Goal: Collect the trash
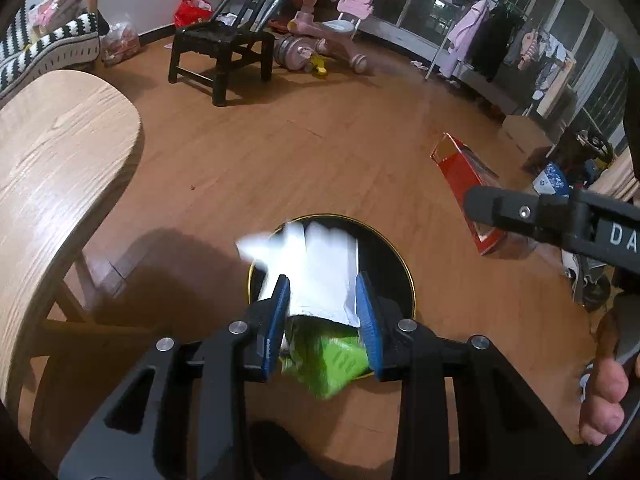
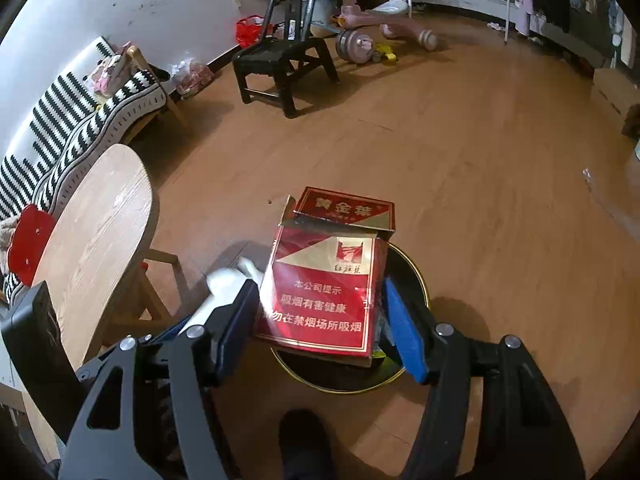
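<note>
A round black trash bin with a gold rim [image 1: 402, 264] stands on the wooden floor below both grippers; it also shows in the right wrist view [image 2: 420, 284]. My left gripper [image 1: 324, 312] is over the bin with a white paper wrapper [image 1: 316, 268] between its blue pads, blurred. A green wrapper [image 1: 332, 364] lies under it. My right gripper [image 2: 324, 320] holds a red cigarette carton [image 2: 324, 296] over the bin; the left pad touches it, the right pad stands slightly off. The carton also shows in the left wrist view [image 1: 464, 176].
A light wooden round table [image 1: 52, 168] stands to the left, also in the right wrist view [image 2: 96, 240]. A black wooden chair [image 1: 224, 48] and a pink tricycle [image 1: 332, 28] stand farther back. A striped sofa [image 2: 80, 120] is along the wall. My bare foot [image 1: 604, 404] is at the right.
</note>
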Motion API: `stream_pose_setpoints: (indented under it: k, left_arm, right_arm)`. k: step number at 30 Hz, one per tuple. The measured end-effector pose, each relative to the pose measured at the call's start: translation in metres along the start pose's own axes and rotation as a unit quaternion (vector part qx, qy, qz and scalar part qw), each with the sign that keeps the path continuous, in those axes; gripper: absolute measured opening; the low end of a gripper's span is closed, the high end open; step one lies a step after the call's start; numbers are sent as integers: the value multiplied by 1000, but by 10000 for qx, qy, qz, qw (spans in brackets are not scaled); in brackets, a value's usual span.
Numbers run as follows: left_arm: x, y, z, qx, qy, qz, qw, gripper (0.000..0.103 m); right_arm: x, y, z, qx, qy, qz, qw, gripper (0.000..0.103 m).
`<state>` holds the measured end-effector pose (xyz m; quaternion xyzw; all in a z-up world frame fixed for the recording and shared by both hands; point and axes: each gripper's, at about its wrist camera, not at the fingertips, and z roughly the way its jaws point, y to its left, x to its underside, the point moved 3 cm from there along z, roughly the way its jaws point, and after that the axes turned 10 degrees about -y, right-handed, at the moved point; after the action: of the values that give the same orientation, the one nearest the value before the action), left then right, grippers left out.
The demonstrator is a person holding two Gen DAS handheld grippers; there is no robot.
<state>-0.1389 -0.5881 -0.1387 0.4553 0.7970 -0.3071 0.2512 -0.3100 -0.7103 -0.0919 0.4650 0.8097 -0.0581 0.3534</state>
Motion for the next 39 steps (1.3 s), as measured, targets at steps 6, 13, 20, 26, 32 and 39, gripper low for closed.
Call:
stream_pose_setpoints:
  k: [6, 13, 20, 26, 32, 39]
  left_arm:
    - [-5, 18, 2, -83, -139, -96, 9998, 70]
    - [-9, 48, -32, -320, -371, -329, 9983, 90]
    - [-12, 74, -107, -608, -803, -270, 9945, 96]
    - [6, 132, -190, -1496, -1036, -161, 9832, 96]
    - [40, 232, -311, -2948, -1559, -658, 9405, 96]
    - [104, 328, -428, -4311, -1635, -1522, 8742, 96]
  right_arm:
    - [-2, 2, 12, 88, 123, 93, 9998, 78]
    - [-2, 25, 13, 210, 68, -90, 9997, 82]
    - [-3, 65, -8, -114, -262, -432, 9987, 86]
    - [-6, 134, -22, -648, -603, -941, 9916, 95]
    - [13, 249, -33, -1512, -826, -1592, 9721, 95]
    - [69, 407, -56, -2531, -707, -2498, 9319, 96]
